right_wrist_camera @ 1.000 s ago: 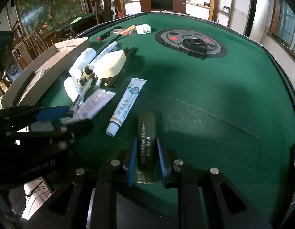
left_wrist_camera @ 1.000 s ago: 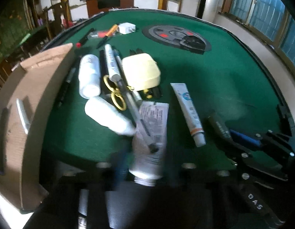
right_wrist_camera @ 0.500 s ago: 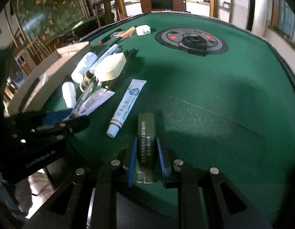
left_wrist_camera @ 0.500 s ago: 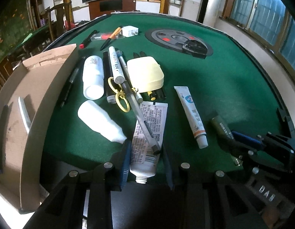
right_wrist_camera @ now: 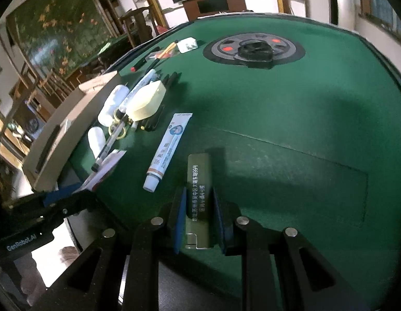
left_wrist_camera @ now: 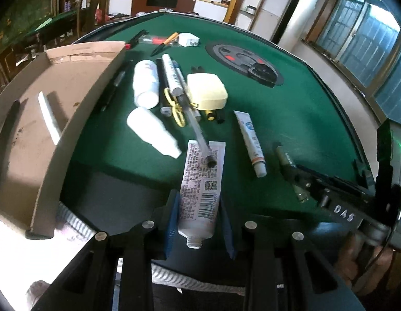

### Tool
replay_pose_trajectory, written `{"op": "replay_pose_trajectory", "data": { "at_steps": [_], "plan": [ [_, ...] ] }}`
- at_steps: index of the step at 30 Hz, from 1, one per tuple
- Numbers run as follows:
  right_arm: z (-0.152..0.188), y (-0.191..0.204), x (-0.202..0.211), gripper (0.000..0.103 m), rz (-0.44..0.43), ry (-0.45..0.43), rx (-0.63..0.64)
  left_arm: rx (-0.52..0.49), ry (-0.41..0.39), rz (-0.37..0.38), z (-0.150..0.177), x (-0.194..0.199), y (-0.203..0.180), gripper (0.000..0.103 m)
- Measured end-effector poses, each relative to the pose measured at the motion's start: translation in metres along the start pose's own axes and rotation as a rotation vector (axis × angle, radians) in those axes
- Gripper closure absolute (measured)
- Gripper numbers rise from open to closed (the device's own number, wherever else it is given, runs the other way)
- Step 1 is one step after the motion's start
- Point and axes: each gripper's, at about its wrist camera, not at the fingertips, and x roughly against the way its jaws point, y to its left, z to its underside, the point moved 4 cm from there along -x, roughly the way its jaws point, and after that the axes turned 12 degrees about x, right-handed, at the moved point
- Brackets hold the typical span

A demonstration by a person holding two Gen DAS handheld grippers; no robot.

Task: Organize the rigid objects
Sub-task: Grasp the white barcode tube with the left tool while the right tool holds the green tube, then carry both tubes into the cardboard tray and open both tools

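Change, left gripper: against the views of a second and half a second earlier, the blue pads are now seen closer against the flanks of the white tube at lower centre of the left view; the tube's neck end sits lower in the frame and appears raised over the table edge. Blur seen a second ago is gone.
Left claw state: judged clamped on the tube, both pads touching its sides.
Pen: its capped tip is laid across the tube's upper part, as in the earlier views; it is judged liable to roll off when the tube is carried.
Change, right gripper: little is altered; the olive bar is held between the pads at lower centre of the right view as before. The background has tilted and shifted, so the gripper is judged to have been moved slightly.
Right claw state: closed on the bar; whether the bar is clear of the felt cannot be told.
Box: seen at left of the left view, holding two slim items; it is judged the likely destination.
Remaining clutter: bottles, scissors, markers, cream case and small tube are left at mid frame, untouched.
Meaning for task: both grasps are judged secured; transfer to the box is not yet made, and most sorting is still outstanding.
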Motion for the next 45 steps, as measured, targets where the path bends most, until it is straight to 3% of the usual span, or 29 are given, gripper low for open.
{"op": "replay_pose_trajectory", "data": {
  "at_steps": [4,10,17,21,23,27,29,33,39,43,45],
  "plan": [
    [0.000,-0.006,0.000,0.083,-0.025,-0.004,-0.039,0.011,0.013,0.013,0.000,0.001,0.002,0.072],
    [-0.002,-0.009,0.002,0.083,-0.048,-0.016,-0.069,-0.014,0.026,-0.038,0.004,0.004,0.000,0.072],
    [-0.003,-0.006,-0.001,0.083,-0.007,-0.007,-0.050,-0.153,0.035,-0.120,0.007,-0.004,-0.011,0.067],
    [-0.004,-0.004,-0.003,0.083,0.003,-0.001,-0.035,-0.163,0.029,-0.132,0.000,-0.007,-0.008,0.071],
    [-0.005,-0.004,-0.003,0.083,-0.007,0.000,-0.041,-0.143,0.026,-0.120,-0.001,-0.005,-0.005,0.073],
    [-0.005,-0.010,0.000,0.083,-0.020,-0.014,-0.072,-0.101,0.073,-0.022,0.011,0.009,-0.001,0.073],
    [-0.006,-0.013,0.002,0.083,-0.014,-0.025,-0.083,-0.100,0.056,-0.020,0.015,0.019,-0.001,0.073],
    [-0.007,-0.012,0.006,0.083,-0.029,-0.048,-0.106,-0.068,0.050,0.052,0.018,0.041,-0.002,0.073],
    [-0.024,0.012,0.025,0.083,-0.109,-0.142,-0.091,0.024,-0.057,0.111,-0.018,0.081,0.017,0.073],
    [-0.050,0.049,0.032,0.083,-0.199,-0.178,-0.034,0.089,-0.156,0.076,-0.044,0.103,0.046,0.073],
    [-0.064,0.068,0.027,0.083,-0.255,-0.179,-0.016,0.119,-0.222,0.003,-0.058,0.110,0.066,0.073]
  ]
}}
